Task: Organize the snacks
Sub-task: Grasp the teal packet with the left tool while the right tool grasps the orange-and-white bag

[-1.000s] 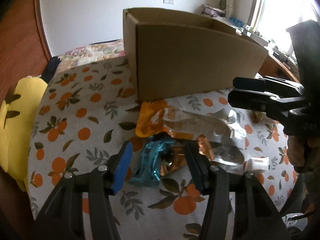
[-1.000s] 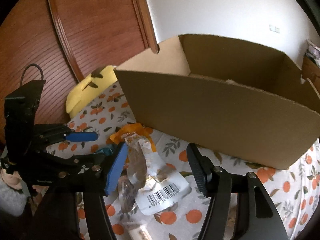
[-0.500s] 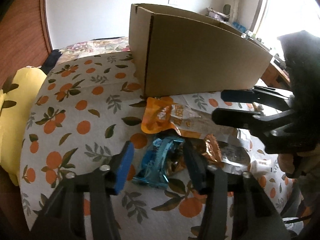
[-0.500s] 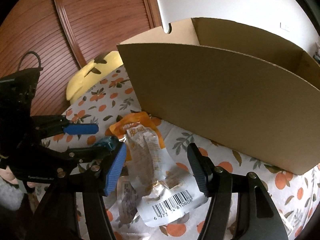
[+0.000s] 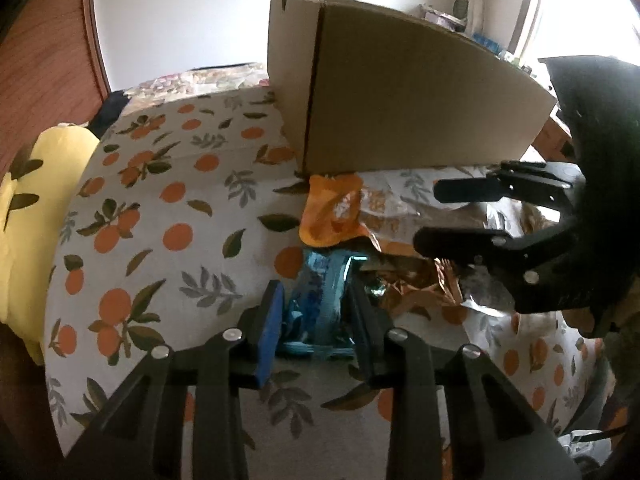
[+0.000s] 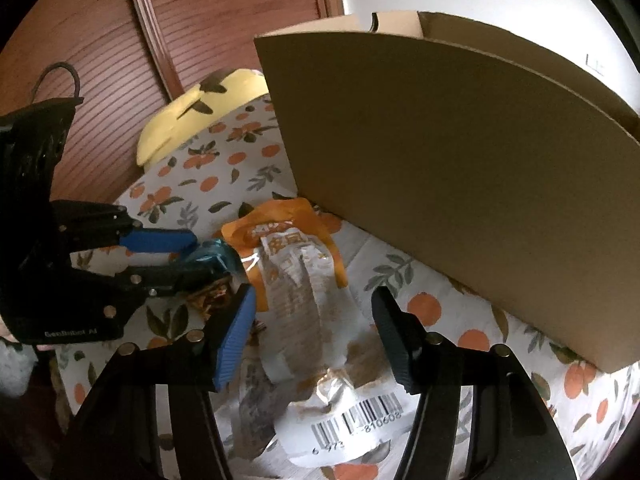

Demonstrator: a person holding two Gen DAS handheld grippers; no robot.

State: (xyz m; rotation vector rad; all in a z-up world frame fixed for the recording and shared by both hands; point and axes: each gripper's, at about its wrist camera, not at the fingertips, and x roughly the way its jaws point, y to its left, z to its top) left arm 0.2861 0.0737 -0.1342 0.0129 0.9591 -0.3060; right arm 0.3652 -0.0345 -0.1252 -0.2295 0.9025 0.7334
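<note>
While closing, left hand-held gripper (image 5: 316,320) tilts downward onto blue packet (image 5: 320,300).

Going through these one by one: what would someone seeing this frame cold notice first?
Probably the big cardboard box standing at the back of the orange-print tablecloth, with a small heap of snack packets in front of it. Next, the left gripper, its jaws closing around a shiny blue packet, while the right gripper hangs open over a long orange-and-silver packet.
</note>
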